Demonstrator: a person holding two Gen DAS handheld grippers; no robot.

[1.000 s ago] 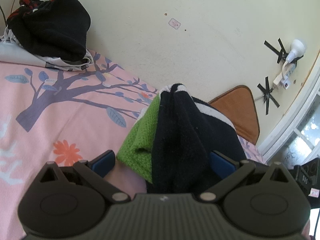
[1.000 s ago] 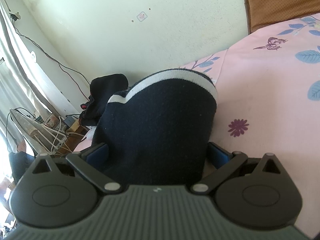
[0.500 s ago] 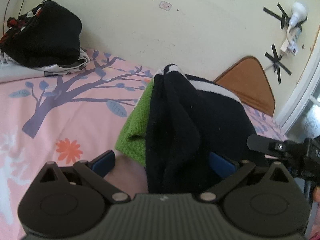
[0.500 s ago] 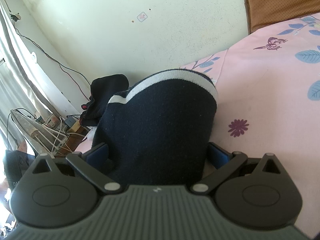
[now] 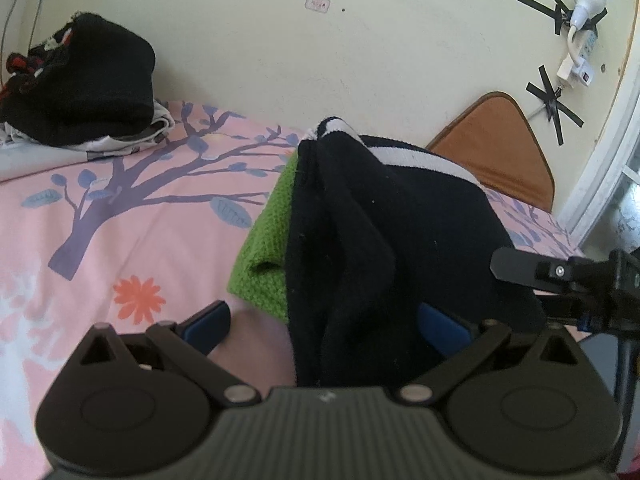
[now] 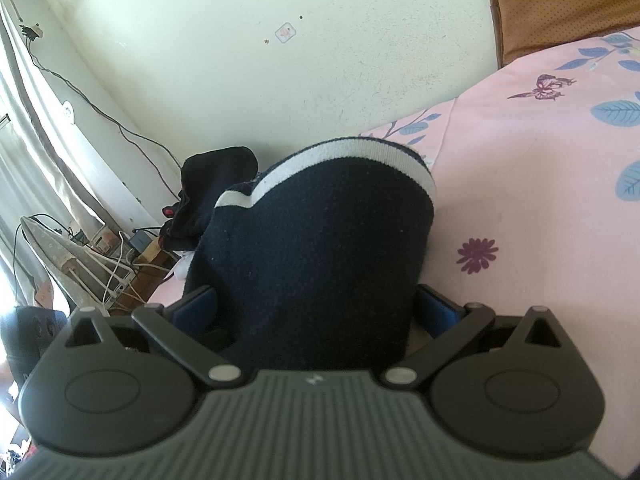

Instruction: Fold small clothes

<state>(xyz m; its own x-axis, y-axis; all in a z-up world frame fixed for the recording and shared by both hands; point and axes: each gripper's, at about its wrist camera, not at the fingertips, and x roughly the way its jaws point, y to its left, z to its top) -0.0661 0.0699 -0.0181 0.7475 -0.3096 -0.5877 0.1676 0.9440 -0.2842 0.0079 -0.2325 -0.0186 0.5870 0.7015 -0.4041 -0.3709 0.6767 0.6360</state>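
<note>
A dark navy knit garment with a white stripe [image 5: 384,224] lies bunched on the pink bedsheet [image 5: 80,240], on top of a green knit piece [image 5: 268,248]. My left gripper [image 5: 324,320] is open, its blue pads wide apart, with the garment's near fold lying between them. The right gripper [image 6: 316,304] is also open, and the same navy garment [image 6: 320,248] fills the space between its pads. The right gripper's finger [image 5: 532,268] shows at the right edge of the left wrist view.
A pile of black and printed clothes [image 5: 80,84] sits at the bed's far left by the wall. A brown cushion [image 5: 496,148] leans at the far right corner. Cables and a drying rack [image 6: 80,256] stand beyond the bed's edge.
The left gripper has shifted so more of the wall shows, and the right gripper has come into its view at the right. The right wrist view is almost unchanged.
</note>
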